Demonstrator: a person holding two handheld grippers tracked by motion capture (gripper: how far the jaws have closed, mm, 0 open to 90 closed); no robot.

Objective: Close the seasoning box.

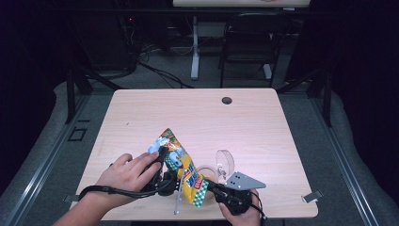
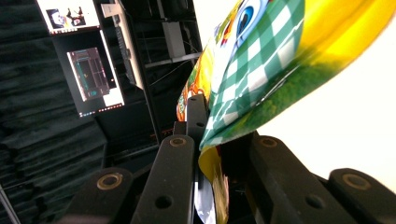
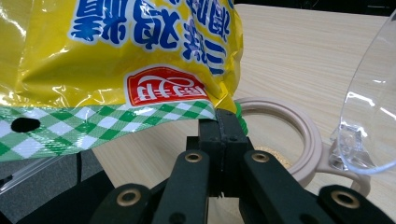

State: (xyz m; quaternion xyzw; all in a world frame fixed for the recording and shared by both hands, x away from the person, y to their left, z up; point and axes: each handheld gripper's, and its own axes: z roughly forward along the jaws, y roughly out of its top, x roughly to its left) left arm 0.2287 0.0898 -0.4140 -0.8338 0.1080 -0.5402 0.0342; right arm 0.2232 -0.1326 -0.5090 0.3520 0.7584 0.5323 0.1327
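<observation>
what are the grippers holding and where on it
Both hold the snack bag: right gripper pinches its green-checked seal edge, left gripper clamps the opposite checked edge.

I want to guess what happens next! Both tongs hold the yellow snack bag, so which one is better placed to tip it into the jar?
Probably the right tongs. They pinch the snack bag at its checked seam, right beside the open jar; the left tongs grip farther away.

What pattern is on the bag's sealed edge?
Green-and-white check on the snack bag, clearest in the right gripper view.
</observation>
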